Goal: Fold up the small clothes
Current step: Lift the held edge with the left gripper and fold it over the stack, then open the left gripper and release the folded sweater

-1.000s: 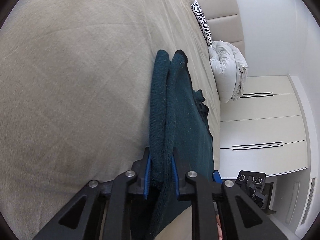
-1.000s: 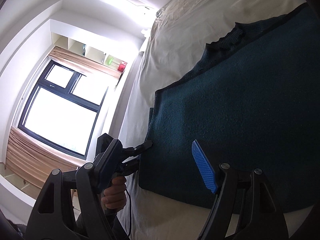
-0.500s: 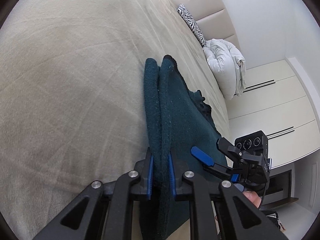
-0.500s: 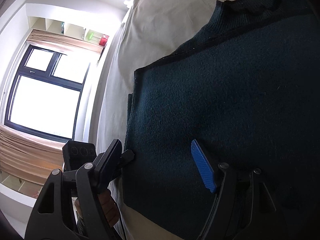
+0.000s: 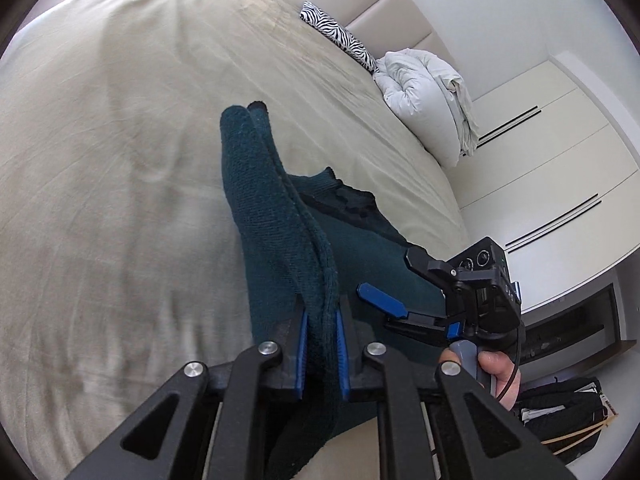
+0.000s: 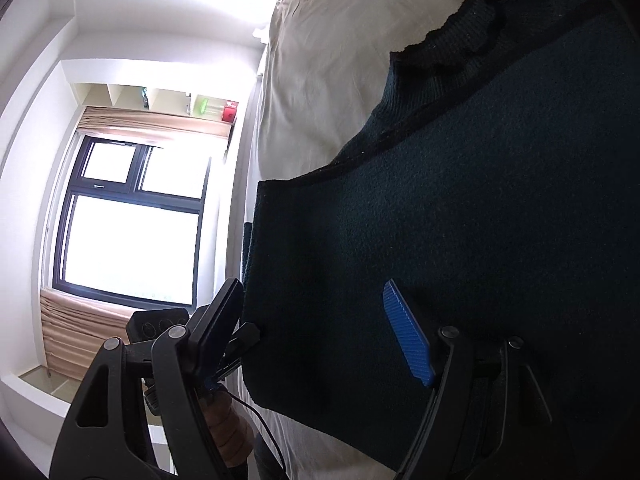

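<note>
left wrist: left tongs (image 5: pixel 322 344) pinch a doubled edge of the dark teal knit top (image 5: pixel 276 240), raised off the bed (image 5: pixel 120 160). soft, limp, light; grip at edges/corners. right wrist: right tongs (image 6: pixel 320 336) spread, nothing between them, over the top's flat body. far hem cut off.
</note>
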The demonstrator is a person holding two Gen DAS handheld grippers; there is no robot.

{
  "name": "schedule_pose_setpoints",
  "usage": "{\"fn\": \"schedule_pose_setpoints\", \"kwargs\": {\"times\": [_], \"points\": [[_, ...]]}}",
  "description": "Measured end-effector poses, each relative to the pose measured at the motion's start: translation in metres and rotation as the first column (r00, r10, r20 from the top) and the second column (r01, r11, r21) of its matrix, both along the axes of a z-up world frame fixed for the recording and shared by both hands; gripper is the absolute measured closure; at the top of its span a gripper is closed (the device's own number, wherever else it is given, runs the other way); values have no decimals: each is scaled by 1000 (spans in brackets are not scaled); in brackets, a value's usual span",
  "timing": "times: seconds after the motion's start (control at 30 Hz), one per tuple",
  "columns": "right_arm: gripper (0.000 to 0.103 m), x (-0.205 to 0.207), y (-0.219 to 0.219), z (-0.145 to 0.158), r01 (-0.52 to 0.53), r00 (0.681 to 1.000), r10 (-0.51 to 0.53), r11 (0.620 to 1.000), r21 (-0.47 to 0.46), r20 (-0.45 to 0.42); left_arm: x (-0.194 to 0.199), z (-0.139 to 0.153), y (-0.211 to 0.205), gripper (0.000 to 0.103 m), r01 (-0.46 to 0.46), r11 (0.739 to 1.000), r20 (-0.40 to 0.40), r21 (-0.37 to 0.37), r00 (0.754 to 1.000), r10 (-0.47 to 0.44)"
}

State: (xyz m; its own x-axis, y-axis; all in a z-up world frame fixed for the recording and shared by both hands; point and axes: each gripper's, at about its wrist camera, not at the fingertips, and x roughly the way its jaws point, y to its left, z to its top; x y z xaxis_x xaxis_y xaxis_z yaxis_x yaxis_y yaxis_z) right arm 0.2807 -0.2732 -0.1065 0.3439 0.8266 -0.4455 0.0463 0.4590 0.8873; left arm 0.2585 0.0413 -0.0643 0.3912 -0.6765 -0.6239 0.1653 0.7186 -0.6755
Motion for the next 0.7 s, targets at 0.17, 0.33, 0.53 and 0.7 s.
{"fn": "schedule_pose_setpoints", "kwargs": {"times": [0.17, 0.33, 0.53, 0.7], "points": [[30, 6, -49, -3, 27, 1000, -25, 991, 134, -17, 10, 0, -83, 91, 81, 996, -3, 33, 997, -81], [30, 17, -89, -7, 18, 999, -13, 987, 160, -33, 12, -24, -141, 91, 103, 991, -28, 84, 995, -101], [32, 27, -100, -14, -33, 998, 39, 991, 126, -44, 3, -32, -161, 90, 107, 981, 26, 160, 993, -112], [74, 36, -82, -17, -79, 994, 81, 996, 31, -74, -4, -25, -164, 86, 108, 972, 71, 208, 990, -125]]}}
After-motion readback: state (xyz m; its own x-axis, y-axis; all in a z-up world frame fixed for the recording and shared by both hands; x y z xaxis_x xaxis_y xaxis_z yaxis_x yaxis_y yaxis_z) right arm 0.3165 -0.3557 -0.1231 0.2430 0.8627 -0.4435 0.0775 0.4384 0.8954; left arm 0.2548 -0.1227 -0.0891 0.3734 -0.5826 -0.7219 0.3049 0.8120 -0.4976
